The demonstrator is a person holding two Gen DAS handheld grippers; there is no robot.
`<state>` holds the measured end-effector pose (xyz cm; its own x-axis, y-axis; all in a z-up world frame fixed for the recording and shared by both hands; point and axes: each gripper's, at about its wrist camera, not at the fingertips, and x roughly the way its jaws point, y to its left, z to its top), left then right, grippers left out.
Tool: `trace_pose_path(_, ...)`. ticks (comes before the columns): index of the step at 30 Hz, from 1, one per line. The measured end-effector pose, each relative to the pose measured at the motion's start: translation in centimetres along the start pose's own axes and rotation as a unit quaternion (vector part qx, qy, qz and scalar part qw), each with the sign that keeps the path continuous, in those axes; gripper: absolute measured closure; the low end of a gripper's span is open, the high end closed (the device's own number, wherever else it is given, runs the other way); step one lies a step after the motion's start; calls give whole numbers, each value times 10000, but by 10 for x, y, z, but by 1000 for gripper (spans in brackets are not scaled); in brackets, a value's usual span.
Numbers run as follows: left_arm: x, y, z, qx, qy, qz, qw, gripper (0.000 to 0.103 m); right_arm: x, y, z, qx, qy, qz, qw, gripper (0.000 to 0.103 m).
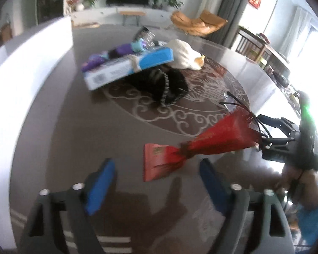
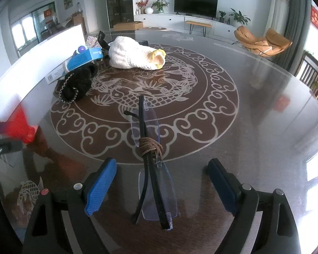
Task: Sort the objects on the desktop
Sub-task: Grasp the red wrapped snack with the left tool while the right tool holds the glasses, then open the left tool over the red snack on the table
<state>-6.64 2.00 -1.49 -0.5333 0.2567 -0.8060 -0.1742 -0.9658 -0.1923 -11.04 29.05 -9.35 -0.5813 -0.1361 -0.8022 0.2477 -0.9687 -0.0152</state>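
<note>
The glass table (image 2: 254,105) carries a pile at 10 o'clock; folded glasses (image 2: 152,169) lie at 6, between the right gripper's (image 2: 162,184) spread, empty jaws. Left gripper (image 1: 156,182) gapes too, red packet (image 1: 193,148) beyond. Close squarely on both temples, gently

The worktop (image 2: 265,105) is a round glass-topped table with a brown medallion of carp and curling clouds at its centre. Beyond it lies a pale living room with white walls. A dark television (image 2: 196,4) stands on a long white cabinet (image 2: 171,20) along the far wall, flanked by potted plants (image 2: 239,17) and a vase of red flowers (image 2: 142,3). A small wooden bench (image 2: 198,24) sits before the cabinet, a cardboard box (image 2: 128,25) lies on the floor to its left, and an orange lounge chair (image 2: 262,40) rests near grey curtains (image 2: 294,21). A red hanging (image 2: 316,18) decorates the right wall. Bright daylight floods in from the right, where wooden chairs (image 2: 313,76) stand.
</note>
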Motion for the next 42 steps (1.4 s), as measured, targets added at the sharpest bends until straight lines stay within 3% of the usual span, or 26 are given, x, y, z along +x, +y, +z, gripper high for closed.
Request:
trace_pose_path(4, -9, 12, 3, -425, -171, -494, 9977, 20, 1, 0, 0, 10, 5, -20, 10000, 13)
trace_pose_path(8, -23, 22, 5, -722, -551, -516, 9945, 20, 0, 0, 1, 10, 8, -24, 10000, 13)
trace_pose_path(12, -12, 21, 16, -947, -349, -582, 9932, 20, 0, 0, 1, 8, 8, -22, 10000, 13)
trace_pose_path(14, -6, 13, 21, -649, -276, -843, 9939, 20, 0, 0, 1, 8, 8, -22, 10000, 13)
trace_pose_path(16, 0, -4, 28, 59, -122, -1066, 9942, 20, 0, 0, 1, 8, 8, -22, 10000, 13)
trace_pose_path(18, 8, -22, 32, 887, 19, -868, 9923, 20, 0, 0, 0, 7, 8, -22, 10000, 13)
trace_pose_path(20, 12, -30, 30, 1346, 60, -664, 9887, 20, 0, 0, 0, 7, 8, -21, 10000, 13)
trace_pose_path(26, 34, -44, 39, 1741, 244, -734, 9817, 20, 0, -1, 0, 9, 7, -15, 10000, 13)
trace_pose_path(31, 51, -61, 30, 2201, 483, -395, 9735, 23, 0, 0, 0, 5, 7, -20, 10000, 13)
trace_pose_path(33, 51, -60, 28, 2068, 381, -254, 9773, 30, 0, -1, 0, 5, 7, -20, 10000, 13)
trace_pose_path(34, 50, -58, 29, 1865, 313, -148, 9818, 42, 0, -1, 0, 5, 7, -20, 10000, 13)
trace_pose_path(35, 48, -52, 29, 1643, 254, -26, 9861, 53, 0, -1, 0, 5, 7, -20, 10000, 13)
trace_pose_path(37, 42, -39, 30, 964, 158, 102, 9952, 60, 0, -1, 0, 5, 6, -20, 10000, 13)
trace_pose_path(39, 37, -26, 26, 324, 48, 240, 9992, 62, 0, -1, 0, 4, 7, -19, 10000, 13)
trace_pose_path(42, 27, -8, 16, -360, -161, 496, 9980, 62, 0, -1, 0, 4, 7, -20, 10000, 13)
